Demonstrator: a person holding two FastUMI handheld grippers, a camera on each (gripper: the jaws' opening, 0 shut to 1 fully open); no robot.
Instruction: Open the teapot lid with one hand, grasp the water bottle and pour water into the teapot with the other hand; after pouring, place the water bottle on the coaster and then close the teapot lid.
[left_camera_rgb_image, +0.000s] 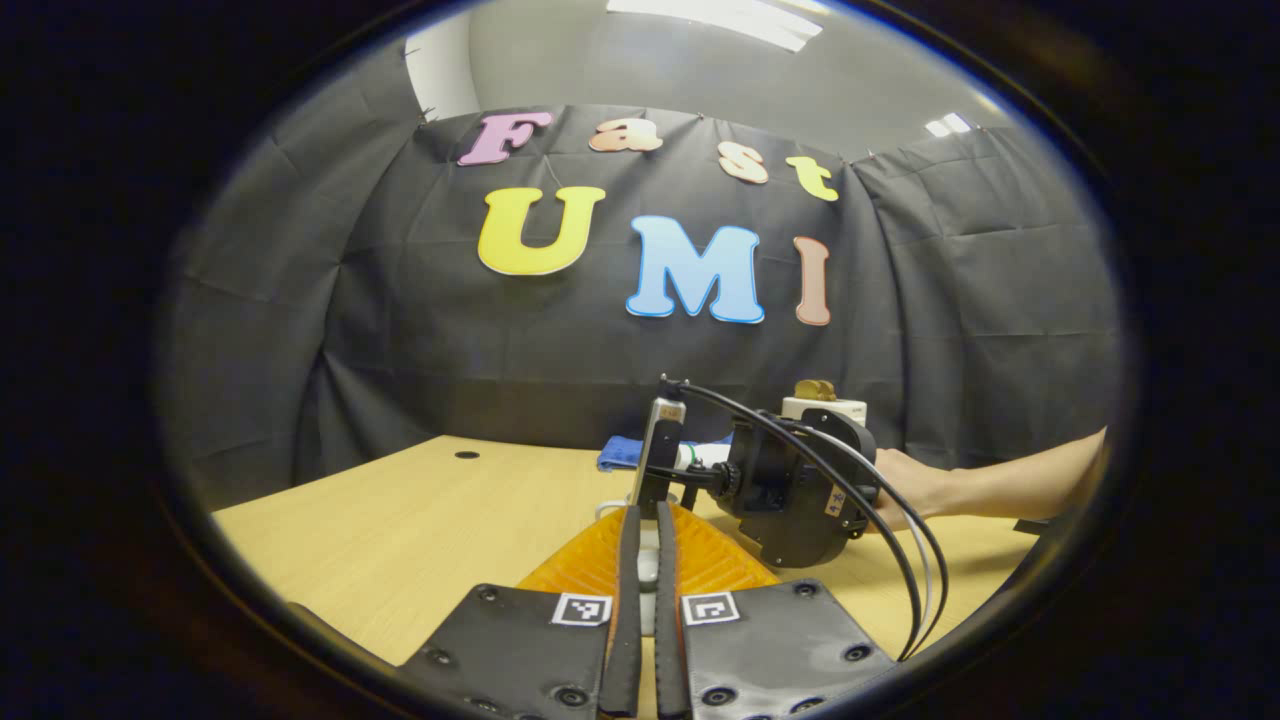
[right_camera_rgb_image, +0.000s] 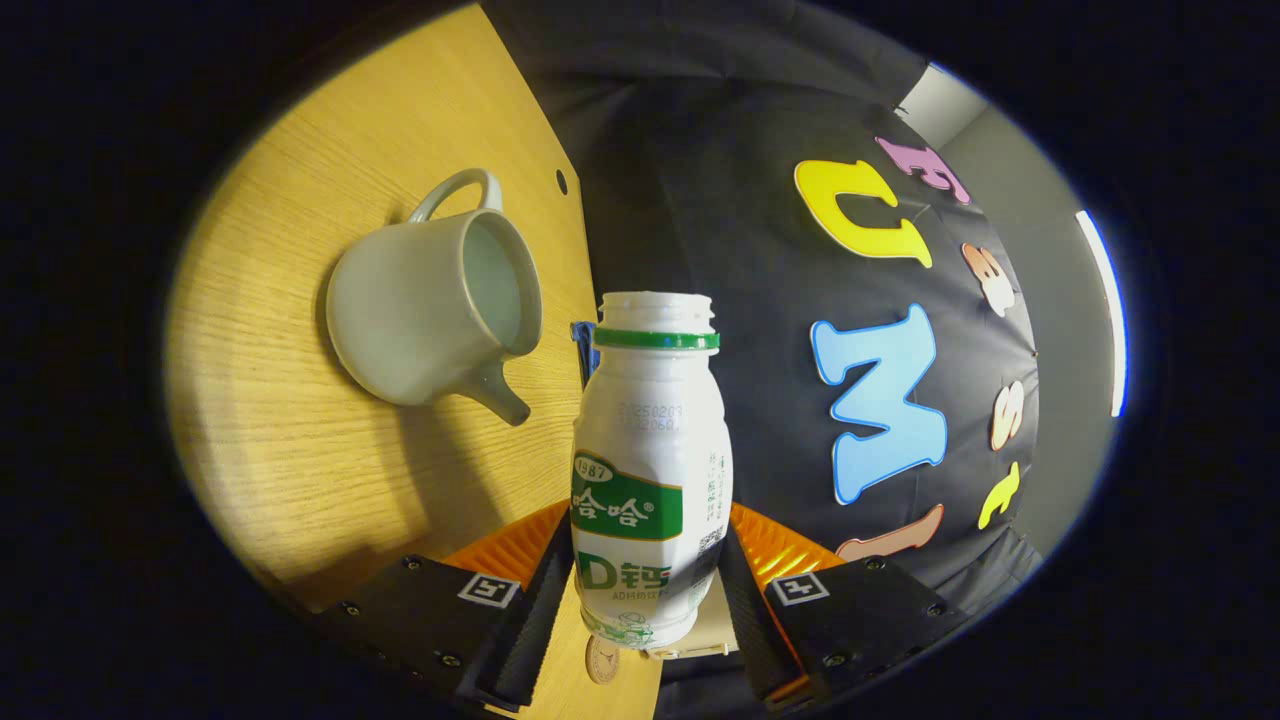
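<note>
In the right gripper view, a white bottle (right_camera_rgb_image: 650, 460) with a green label and green neck ring sits between my right gripper's (right_camera_rgb_image: 648, 545) fingers, uncapped, its mouth pointing toward the booth wall. The pale teapot (right_camera_rgb_image: 430, 300) stands lidless on the wooden table (right_camera_rgb_image: 280, 430) to the left of the bottle, handle away and spout toward it. In the left gripper view, my left gripper (left_camera_rgb_image: 648, 515) is nearly closed on a small white piece, the teapot lid (left_camera_rgb_image: 648, 570). Beyond it a hand holds the right gripper's dark body (left_camera_rgb_image: 790, 490) with the bottle (left_camera_rgb_image: 700, 455) tipped sideways.
A blue cloth (left_camera_rgb_image: 620, 452) lies at the table's back, beside a white box (left_camera_rgb_image: 822, 408) with a brown object on top. A forearm (left_camera_rgb_image: 1010, 485) reaches in from the right. A small round wooden disc (right_camera_rgb_image: 602, 660) shows under the bottle's base. A cable hole (left_camera_rgb_image: 466, 455) marks the table.
</note>
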